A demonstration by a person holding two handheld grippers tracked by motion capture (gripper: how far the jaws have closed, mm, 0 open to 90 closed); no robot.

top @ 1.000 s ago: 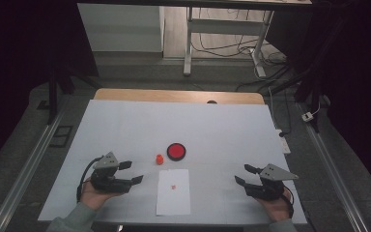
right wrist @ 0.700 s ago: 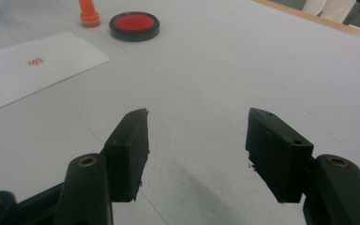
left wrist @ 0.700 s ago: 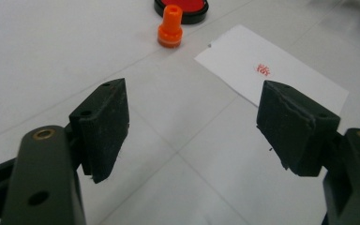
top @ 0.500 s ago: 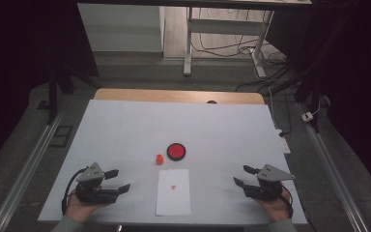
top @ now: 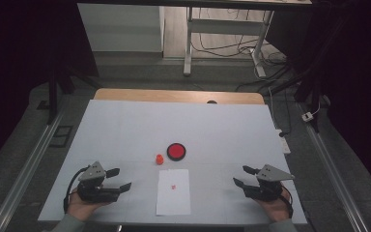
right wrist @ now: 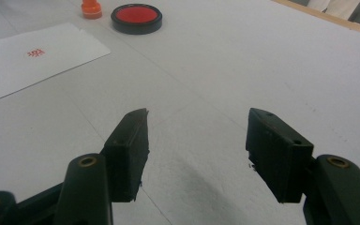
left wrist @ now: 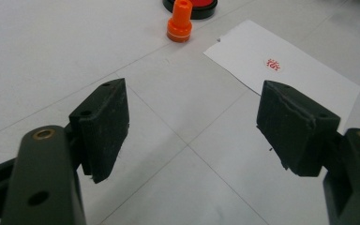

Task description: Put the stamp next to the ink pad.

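High view: the left gripper (top: 118, 179) and right gripper (top: 241, 176) rest on the white table (top: 125, 130), jaws parted and empty, well apart on either side of the stamped paper (top: 173, 191). The orange stamp (top: 160, 159) stands just beyond the paper, beside the red ink pad (top: 176, 151). The left gripper has drawn back from the paper since a second ago.

Left gripper view: wide-open jaws frame bare table; the stamp (left wrist: 179, 21) stands upright beyond the paper (left wrist: 286, 75).

Right gripper view: released jaws, nothing between; the ink pad (right wrist: 136, 18) lies past the paper (right wrist: 33, 56).

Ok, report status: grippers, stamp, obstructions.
Left gripper open, empty. Right gripper open, empty. Small orange plastic stamp upright beside round red ink pad; white paper sheet stamped. Nothing in the way.
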